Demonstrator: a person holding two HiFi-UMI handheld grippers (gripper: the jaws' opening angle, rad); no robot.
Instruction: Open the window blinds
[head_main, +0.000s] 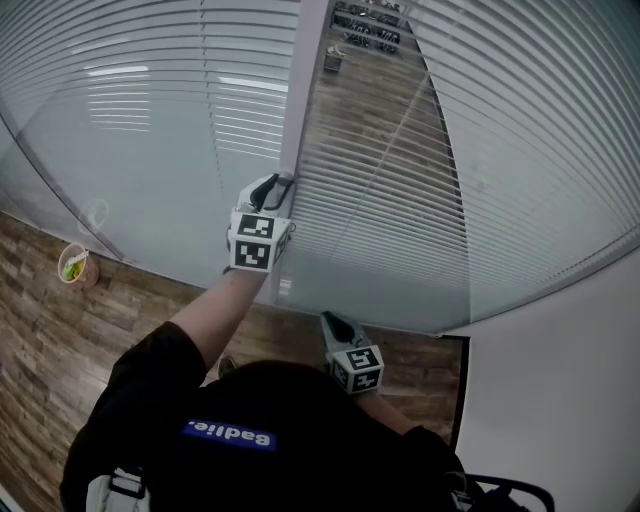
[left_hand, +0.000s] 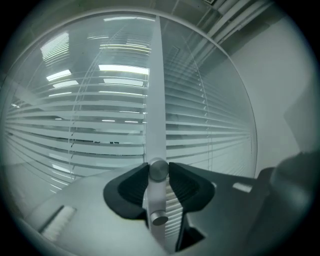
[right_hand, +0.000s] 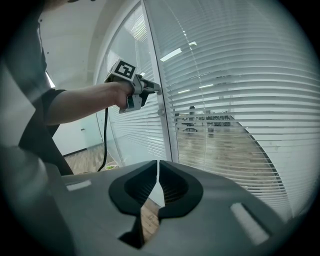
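Blinds (left_hand: 210, 131): the slats run level, 9 to 3 o'clock, stacked behind glass on both sides of a white frame post (left_hand: 156, 90). The post's long axis stands 12 to 6 o'clock.

Control knob (left_hand: 159, 169): round, metal, mounted on the post. Its short axis points out of the post, straight at the left gripper view's camera.

Left gripper (head_main: 277, 186): clenched on the control knob, with one pad touching it at 9 o'clock and the other at 3 o'clock. A second knob (left_hand: 160, 218) sits on the post just below, at 6 o'clock.

Right gripper (right_hand: 157, 170): jaws together, nothing between them. In the head view it hangs at 5 o'clock of the left gripper, well apart from the control knob.

Cup (head_main: 75, 266): on the wooden floor (head_main: 40, 340), at 8 o'clock of the left gripper.
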